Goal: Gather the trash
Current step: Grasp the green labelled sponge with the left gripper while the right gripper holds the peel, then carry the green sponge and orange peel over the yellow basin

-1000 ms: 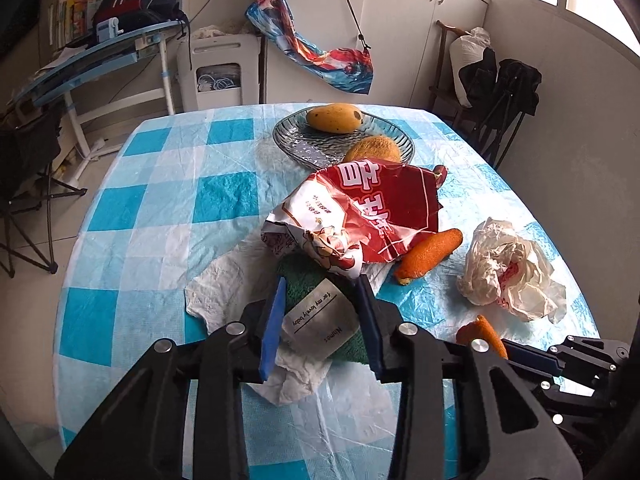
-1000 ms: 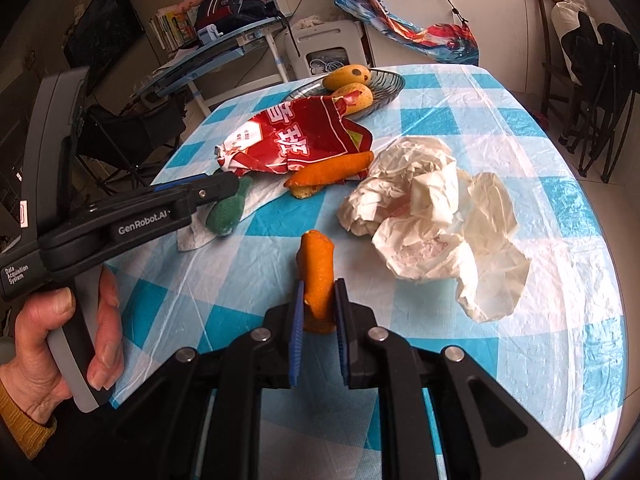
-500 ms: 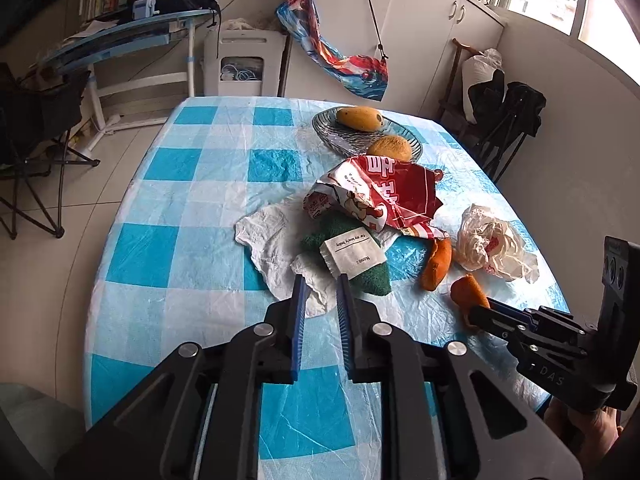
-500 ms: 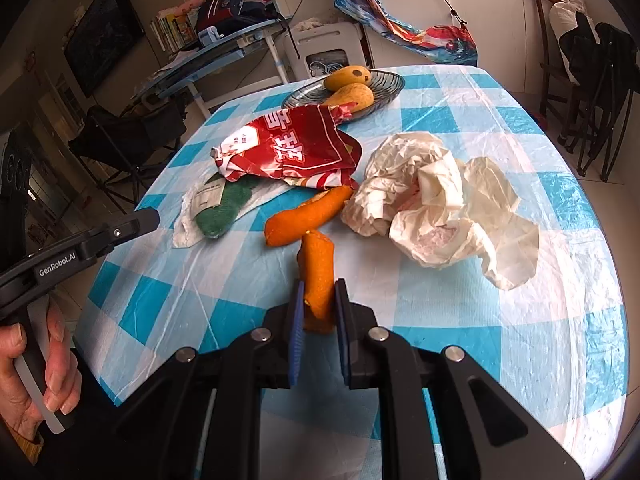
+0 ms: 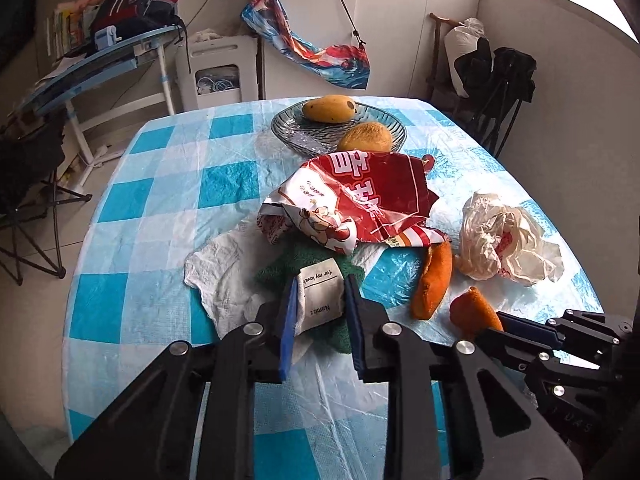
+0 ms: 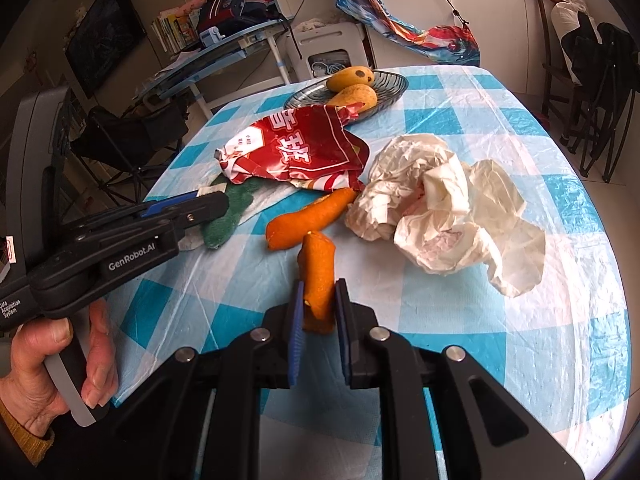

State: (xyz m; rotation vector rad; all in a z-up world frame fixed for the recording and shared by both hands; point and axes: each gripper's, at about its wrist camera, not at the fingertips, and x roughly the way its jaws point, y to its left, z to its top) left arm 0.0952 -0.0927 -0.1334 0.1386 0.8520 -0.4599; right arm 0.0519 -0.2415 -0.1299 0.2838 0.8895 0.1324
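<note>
On the checked tablecloth (image 5: 168,200), the left gripper (image 5: 320,308) is closing its jaws around the white tag (image 5: 322,294) of a green cloth (image 5: 280,270) lying on a flat tissue (image 5: 224,268); the red snack bag (image 5: 360,200) lies beyond. Further right lie 1 loose orange peel (image 5: 434,280) and a crumpled white bag (image 5: 504,244); the right gripper (image 6: 318,312) is clamped on another peel piece (image 6: 318,276).

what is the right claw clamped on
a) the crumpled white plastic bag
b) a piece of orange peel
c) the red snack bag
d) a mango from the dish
b: in the right wrist view the right claw is shut on the orange peel piece, its pads pressing both sides.
</note>
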